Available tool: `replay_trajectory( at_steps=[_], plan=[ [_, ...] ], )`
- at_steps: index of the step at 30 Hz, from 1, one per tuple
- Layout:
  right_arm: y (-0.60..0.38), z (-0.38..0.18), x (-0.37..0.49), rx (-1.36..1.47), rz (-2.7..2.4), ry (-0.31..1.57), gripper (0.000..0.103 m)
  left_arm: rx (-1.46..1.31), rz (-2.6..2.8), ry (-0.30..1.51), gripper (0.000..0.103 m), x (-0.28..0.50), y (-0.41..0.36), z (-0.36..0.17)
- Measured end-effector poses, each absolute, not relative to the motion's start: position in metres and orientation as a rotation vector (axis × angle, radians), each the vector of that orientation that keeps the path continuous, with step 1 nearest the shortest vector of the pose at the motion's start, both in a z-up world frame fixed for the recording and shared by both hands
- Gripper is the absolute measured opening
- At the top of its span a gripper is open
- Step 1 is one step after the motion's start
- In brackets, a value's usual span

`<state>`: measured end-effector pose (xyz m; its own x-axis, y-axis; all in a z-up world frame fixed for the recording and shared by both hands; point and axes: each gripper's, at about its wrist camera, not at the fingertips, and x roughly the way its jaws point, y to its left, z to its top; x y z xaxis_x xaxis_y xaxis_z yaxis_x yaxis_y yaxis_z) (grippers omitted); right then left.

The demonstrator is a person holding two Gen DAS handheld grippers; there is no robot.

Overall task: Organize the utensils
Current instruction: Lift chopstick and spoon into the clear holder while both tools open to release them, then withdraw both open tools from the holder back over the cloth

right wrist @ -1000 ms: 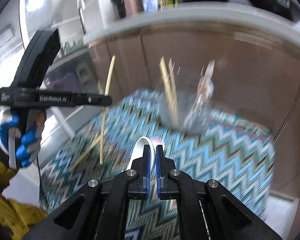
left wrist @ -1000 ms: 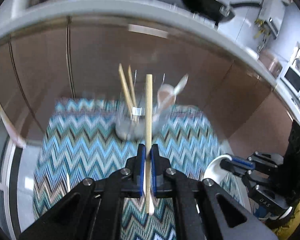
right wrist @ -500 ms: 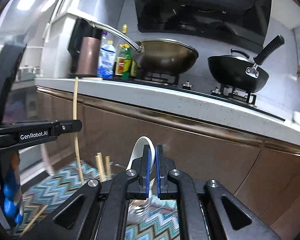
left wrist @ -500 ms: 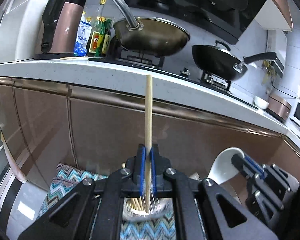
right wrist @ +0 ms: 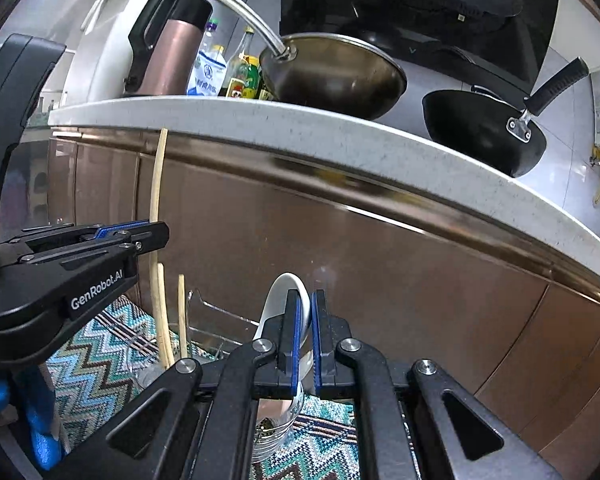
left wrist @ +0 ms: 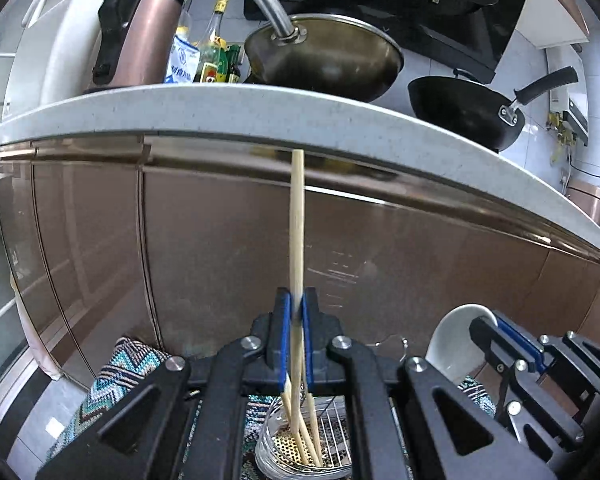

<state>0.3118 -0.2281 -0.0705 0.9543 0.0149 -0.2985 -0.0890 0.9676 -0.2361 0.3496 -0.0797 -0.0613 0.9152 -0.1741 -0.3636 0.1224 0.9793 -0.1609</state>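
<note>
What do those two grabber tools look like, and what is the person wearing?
Both grippers, left and right, are matte black plastic with silver screws and blue pads lining two flat fingers. The left one's side carries white lettering, GenRobot.AI. A blue glove shows below it; little else of the person is visible.

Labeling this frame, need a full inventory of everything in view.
chopstick: 1, pale wood, upright in left gripper
loose chopsticks: about 3, wood, in holder
holder: 1, clear, on mat
spoon: 1, white, in right gripper
mat: 1, teal zigzag
wok: 1, steel, stove
pan: 1, black, stove
kettle: 1, pink, counter
bottles: several, counter
left gripper: black, blue fingers
right gripper: same
</note>
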Motion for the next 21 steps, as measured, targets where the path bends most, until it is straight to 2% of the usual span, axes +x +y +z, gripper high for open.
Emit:
replay_trajectory(
  at_steps=[4,6,7,8,10,21],
  plan=[
    [-0.228,-0.081,0.313,-0.222,0.065,0.318,0.006,-0.113,-0.149,0.376,0.008,0.347,-0.081,-0.070],
    [-0.229,-0.083,0.312,-0.215,0.062,0.324,0.012,-0.103,-0.152,0.379,0.008,0.344,-0.081,-0.072],
    [-0.229,-0.084,0.311,-0.207,0.063,0.330,0.016,-0.106,-0.159,0.384,0.012,0.343,-0.080,-0.073],
    [-0.231,-0.083,0.309,-0.192,0.069,0.335,0.023,-0.110,-0.165,0.389,0.022,0.341,-0.079,-0.072],
    [-0.233,-0.079,0.302,-0.168,0.081,0.327,0.035,-0.120,-0.166,0.394,0.031,0.335,-0.075,-0.069],
    [-0.243,-0.031,0.230,-0.132,0.083,0.265,0.036,-0.131,-0.119,0.351,0.032,0.273,-0.033,-0.006]
  ],
)
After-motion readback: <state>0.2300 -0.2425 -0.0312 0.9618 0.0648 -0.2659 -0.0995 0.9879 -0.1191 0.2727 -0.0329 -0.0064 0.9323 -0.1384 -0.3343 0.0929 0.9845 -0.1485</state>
